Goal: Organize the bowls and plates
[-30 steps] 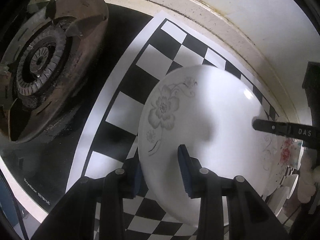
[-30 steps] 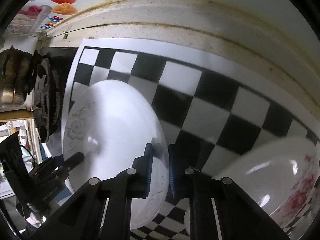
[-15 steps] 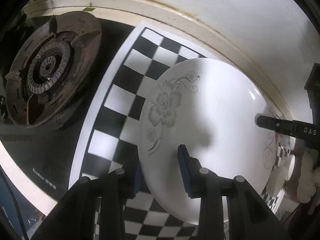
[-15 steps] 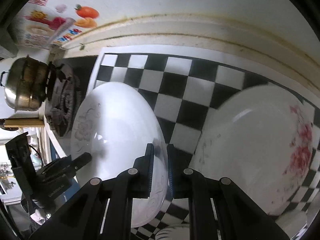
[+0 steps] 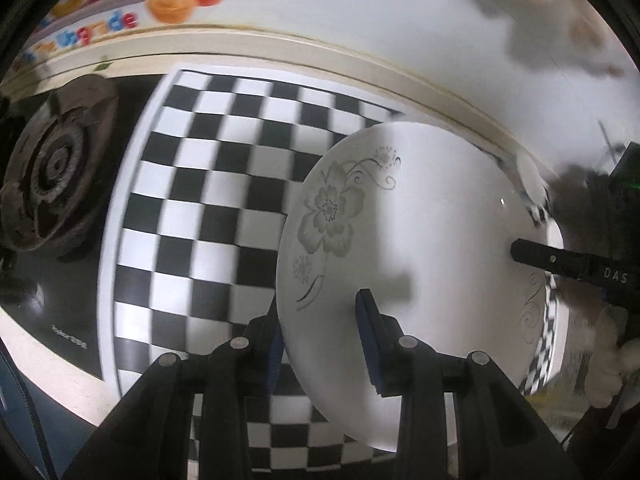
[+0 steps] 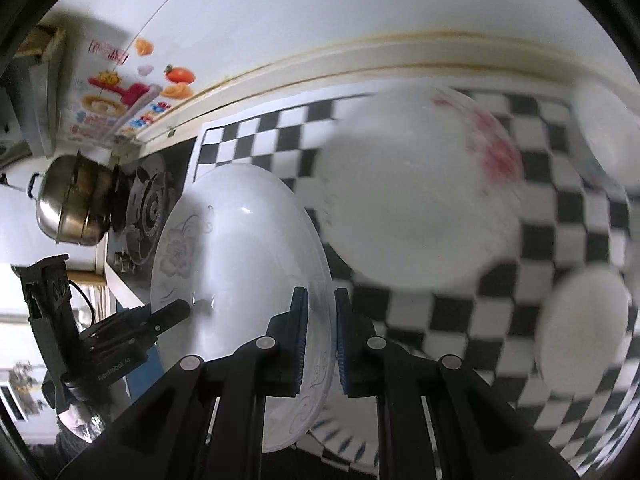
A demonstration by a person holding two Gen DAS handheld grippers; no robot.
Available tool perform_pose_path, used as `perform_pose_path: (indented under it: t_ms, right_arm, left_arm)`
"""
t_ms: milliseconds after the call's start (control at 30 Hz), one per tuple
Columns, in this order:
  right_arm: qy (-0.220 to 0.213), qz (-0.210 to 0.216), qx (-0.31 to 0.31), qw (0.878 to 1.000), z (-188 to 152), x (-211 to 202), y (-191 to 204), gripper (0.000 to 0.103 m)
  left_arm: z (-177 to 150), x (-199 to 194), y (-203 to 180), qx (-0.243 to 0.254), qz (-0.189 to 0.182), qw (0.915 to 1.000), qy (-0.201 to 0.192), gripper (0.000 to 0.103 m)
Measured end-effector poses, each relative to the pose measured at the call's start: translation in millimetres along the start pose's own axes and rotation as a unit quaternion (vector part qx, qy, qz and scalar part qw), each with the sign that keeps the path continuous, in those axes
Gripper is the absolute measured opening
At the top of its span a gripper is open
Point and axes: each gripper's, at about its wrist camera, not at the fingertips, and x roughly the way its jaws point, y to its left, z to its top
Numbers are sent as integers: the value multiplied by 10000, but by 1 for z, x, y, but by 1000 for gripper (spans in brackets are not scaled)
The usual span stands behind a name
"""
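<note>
Steel pot (image 6: 74,200): rounded, brassy sheen, far left of the right gripper (image 6: 320,336).
Burner (image 5: 48,168): round, ridged, dark, crusted; left of the left gripper (image 5: 320,340).
Checkered mat (image 5: 208,184): flat, black-and-white squares.
Grey-flower plate (image 5: 420,240): glossy white, round, held clear of the mat; each gripper's blue ribbed pads pinch its rim on opposite edges.
Red-flower plate (image 6: 420,184): white, blurred, on the mat ahead of the right gripper.

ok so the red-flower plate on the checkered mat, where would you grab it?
By the rim. The red-flower plate lies flat on the checkered mat, so only its raised edge gives the fingers purchase. Probably come low at the near edge, one finger under the lip, one over. The image is blurred, so rim height is unclear.
</note>
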Motion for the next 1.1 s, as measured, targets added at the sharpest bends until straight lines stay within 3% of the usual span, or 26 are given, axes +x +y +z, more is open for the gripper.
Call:
perform_pose_path:
  t_ms: [233,633,1100]
  right_arm:
    - [-179,57,688,9975,-74,-23,-61,15]
    - [-65,104,1407,9900,-149,5,-126,15]
    - [196,-120,1408,9898,-159,36,-136,15]
  left_arm:
    - [-18,16,-40,501,-132,9985,197,31]
    - [-50,59,-71,1004,16,9929,639,31]
    - [-70,94,-73,1115,432,9880,978,31]
